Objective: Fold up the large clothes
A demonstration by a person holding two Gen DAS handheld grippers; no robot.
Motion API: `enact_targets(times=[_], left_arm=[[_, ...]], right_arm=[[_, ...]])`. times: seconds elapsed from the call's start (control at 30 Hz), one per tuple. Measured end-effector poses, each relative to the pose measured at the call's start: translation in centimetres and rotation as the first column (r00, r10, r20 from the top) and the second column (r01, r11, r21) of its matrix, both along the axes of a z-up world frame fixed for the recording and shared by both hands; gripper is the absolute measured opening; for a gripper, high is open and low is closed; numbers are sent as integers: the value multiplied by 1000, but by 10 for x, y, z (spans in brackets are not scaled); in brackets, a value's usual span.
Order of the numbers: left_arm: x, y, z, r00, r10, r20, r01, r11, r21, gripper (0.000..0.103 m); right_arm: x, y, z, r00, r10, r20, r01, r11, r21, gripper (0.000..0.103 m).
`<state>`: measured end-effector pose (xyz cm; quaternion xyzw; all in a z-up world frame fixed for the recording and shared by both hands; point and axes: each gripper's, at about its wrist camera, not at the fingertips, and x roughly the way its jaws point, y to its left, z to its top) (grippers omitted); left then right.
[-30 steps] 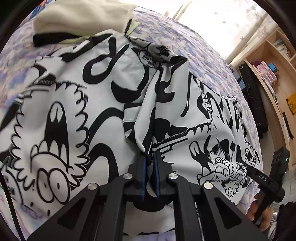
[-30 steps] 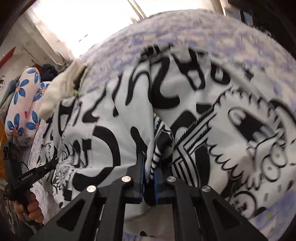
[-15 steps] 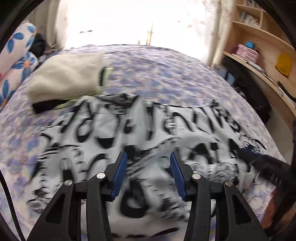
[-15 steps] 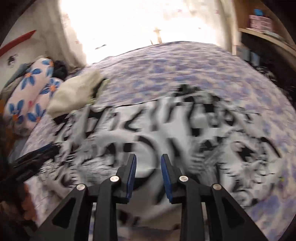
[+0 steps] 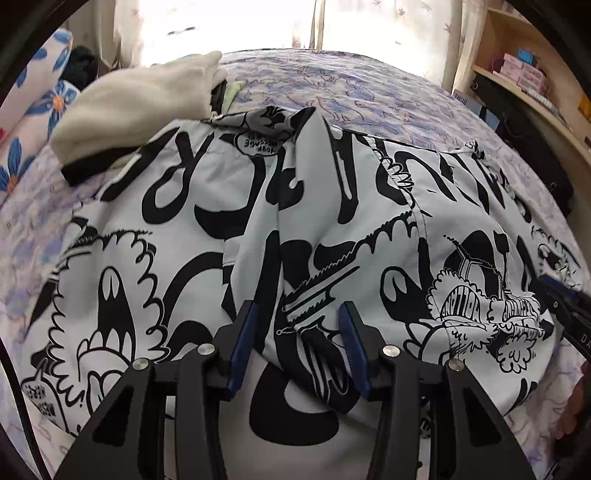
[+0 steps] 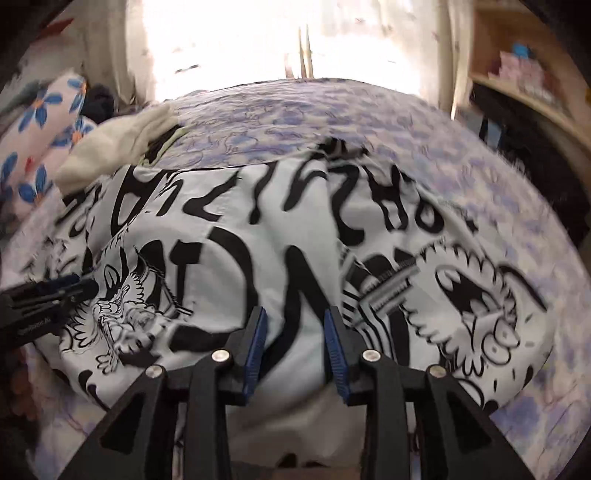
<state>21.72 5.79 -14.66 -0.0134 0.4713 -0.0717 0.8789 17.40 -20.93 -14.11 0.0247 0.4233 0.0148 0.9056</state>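
A large white garment printed with black cartoon figures and lettering (image 5: 207, 229) is being shown spread out over a bed covered by a lilac floral sheet (image 5: 369, 92). The garment is lying in the middle of the bed, with a raised fold running down its centre toward the cameras.

The left claw (image 5: 297, 345) is being held above the near edge of the garment, its blue-padded fingers (image 5: 242, 339) spread apart; cloth is being seen between and beneath them, but nothing is being pinched by the pads. The right claw (image 6: 295, 349) is likewise being held over the near part of the garment (image 6: 236, 258), and its jaws are opening, with printed cloth visible in the gap yet no pad pressing on it. In the left wrist view the right claw is being glimpsed at the right edge, beside part of a hand (image 5: 574, 413). In the right wrist view the left claw is being seen at the left edge, over the garment's border; that view is blurred.

A folded cream-coloured cloth (image 5: 144, 107) is lying at the far left of the garment, touching its edge, with a dark band showing under it. A pillow with blue flowers (image 5: 40, 110) is being seen further left. Wooden shelves (image 5: 524, 70) are standing at the right of the bed, and bright curtained light (image 5: 240, 22) is filling the background.
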Motion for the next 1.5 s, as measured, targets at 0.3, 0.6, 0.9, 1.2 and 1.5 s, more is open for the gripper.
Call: enact_targets(times=[0.3, 0.6, 0.9, 1.2, 1.5], left_arm=[[-12, 2, 7, 999, 32, -9, -32, 999, 17, 45], [-42, 15, 35, 999, 44, 21, -44, 999, 0, 46], [-82, 31, 47, 998, 54, 24, -54, 998, -11, 46], [-117, 43, 58, 997, 73, 9, -73, 997, -9, 47], [-134, 61, 51, 993, 111, -31, -111, 994, -14, 52]], right_arm=[[-19, -5, 3, 998, -53, -14, 54, 998, 32, 43], [-33, -4, 12, 997, -58, -43, 64, 984, 167, 43], [-64, 13, 33, 999, -25, -26, 30, 978, 205, 43], [-84, 39, 50, 999, 33, 0, -33, 984, 177, 43], [-91, 55, 54, 997, 73, -3, -72, 984, 165, 43]])
